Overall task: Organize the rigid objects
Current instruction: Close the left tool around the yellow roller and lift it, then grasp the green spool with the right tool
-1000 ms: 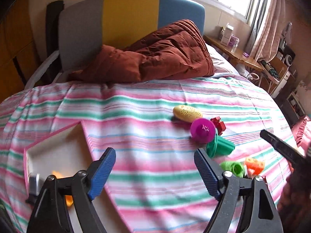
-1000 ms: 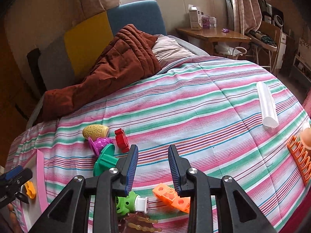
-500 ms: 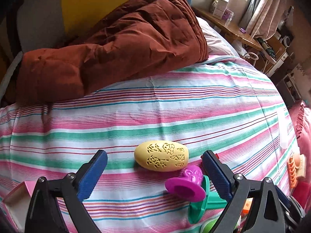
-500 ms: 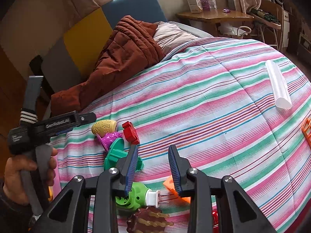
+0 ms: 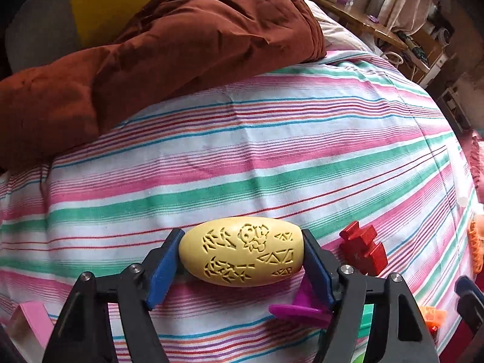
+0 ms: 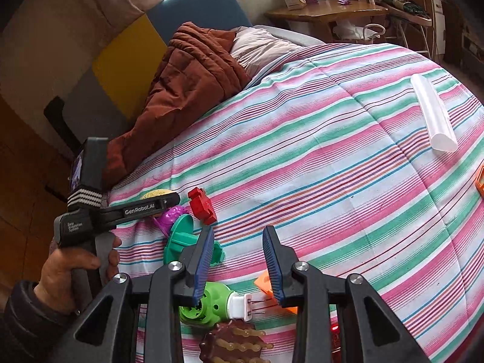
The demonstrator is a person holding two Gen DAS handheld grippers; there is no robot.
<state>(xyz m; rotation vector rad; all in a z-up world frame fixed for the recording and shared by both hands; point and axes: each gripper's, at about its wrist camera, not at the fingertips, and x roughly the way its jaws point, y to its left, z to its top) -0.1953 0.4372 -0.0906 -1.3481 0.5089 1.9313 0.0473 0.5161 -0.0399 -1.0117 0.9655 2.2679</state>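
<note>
- Clamping my left gripper (image 5: 242, 257) on both ends of the yellow carved egg (image 5: 241, 252), which lies on the striped bedspread (image 5: 272, 157) beside the red block (image 5: 363, 248).
- Holding my right gripper (image 6: 237, 261) with its blue pads spread apart and nothing between them, above the green toy (image 6: 208, 304).

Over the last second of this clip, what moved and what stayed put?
The left gripper swung from over the pink tray to the toy pile and closed its pads on the yellow egg-shaped toy. The right gripper stays open above the green and orange toys; the red piece hasn't moved.
</note>
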